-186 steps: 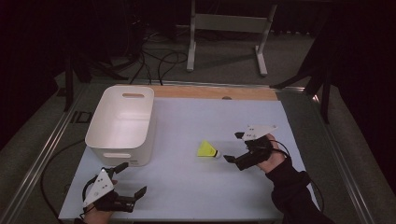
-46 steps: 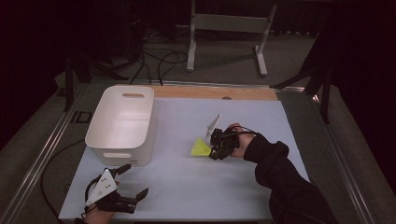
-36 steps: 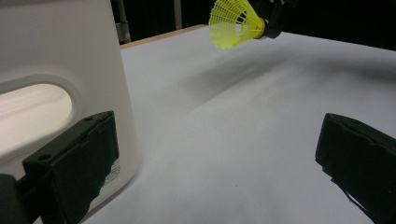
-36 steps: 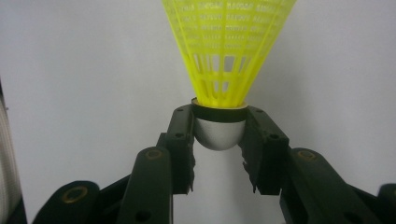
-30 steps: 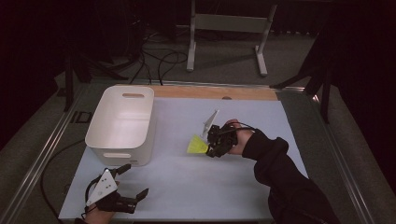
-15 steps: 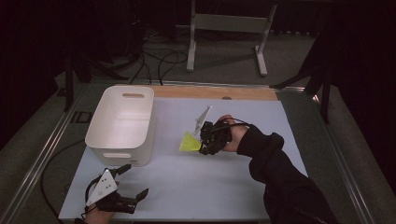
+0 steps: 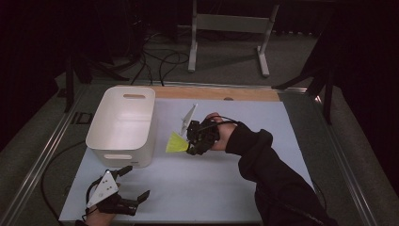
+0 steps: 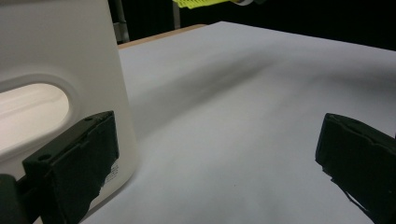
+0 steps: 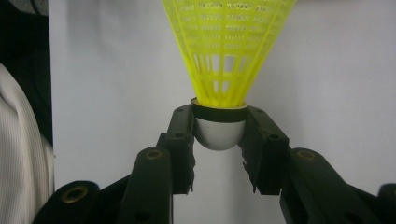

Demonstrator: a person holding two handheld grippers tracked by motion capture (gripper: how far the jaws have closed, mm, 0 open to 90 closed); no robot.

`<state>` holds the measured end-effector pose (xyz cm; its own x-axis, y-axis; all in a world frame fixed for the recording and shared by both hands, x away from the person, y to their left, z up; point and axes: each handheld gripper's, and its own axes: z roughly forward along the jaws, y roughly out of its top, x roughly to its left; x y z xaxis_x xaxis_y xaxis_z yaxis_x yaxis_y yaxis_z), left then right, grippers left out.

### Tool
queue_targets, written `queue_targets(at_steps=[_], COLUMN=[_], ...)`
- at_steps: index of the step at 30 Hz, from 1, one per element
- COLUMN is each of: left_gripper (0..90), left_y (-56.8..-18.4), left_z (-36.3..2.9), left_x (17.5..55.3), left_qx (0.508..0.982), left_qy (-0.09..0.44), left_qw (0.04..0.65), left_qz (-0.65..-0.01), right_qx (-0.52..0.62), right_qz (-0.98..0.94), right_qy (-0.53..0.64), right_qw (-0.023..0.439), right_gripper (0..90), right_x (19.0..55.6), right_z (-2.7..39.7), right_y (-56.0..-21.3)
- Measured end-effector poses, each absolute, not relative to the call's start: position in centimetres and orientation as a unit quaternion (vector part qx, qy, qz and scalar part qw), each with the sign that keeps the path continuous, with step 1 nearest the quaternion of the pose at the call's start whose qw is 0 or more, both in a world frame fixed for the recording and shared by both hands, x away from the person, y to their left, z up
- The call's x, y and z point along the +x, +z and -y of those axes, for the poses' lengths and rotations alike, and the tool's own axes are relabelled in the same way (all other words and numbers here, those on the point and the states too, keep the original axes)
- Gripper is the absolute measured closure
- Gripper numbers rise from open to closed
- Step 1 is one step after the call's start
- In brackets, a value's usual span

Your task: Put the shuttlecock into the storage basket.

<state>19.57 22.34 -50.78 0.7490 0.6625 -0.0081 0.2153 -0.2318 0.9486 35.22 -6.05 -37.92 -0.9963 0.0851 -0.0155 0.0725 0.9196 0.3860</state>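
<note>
A yellow plastic shuttlecock with a white cork head hangs above the white mat, just right of the white bin. My right gripper is shut on its cork head, and the skirt points toward the bin. Near the table's front left corner my left gripper rests open with nothing between its jaws, close to the bin's handle wall. The shuttlecock's skirt also peeks in at the top of the left gripper view.
The white mat covers the tabletop, with a wooden strip along its far edge. Metal rails run down both table sides. A stand frame and cables lie on the floor beyond the table.
My right gripper has carried the shuttlecock up and to the left, closer to the bin. The left gripper has stayed where it was.
</note>
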Motion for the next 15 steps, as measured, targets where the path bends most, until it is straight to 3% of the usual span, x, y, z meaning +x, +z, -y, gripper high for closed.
queue_targets(at_steps=[15], left_gripper=[0.0], left_y=[-50.8], left_z=[-22.4], left_x=[19.5], left_qx=[0.758], left_qy=[0.203], left_qw=[0.549], left_qz=[-0.288], right_qx=[0.023], right_qz=[-0.979], right_qy=[0.200], right_qw=[0.012], right_gripper=[65.5], right_x=[35.5], right_z=[2.8], right_y=[-36.3])
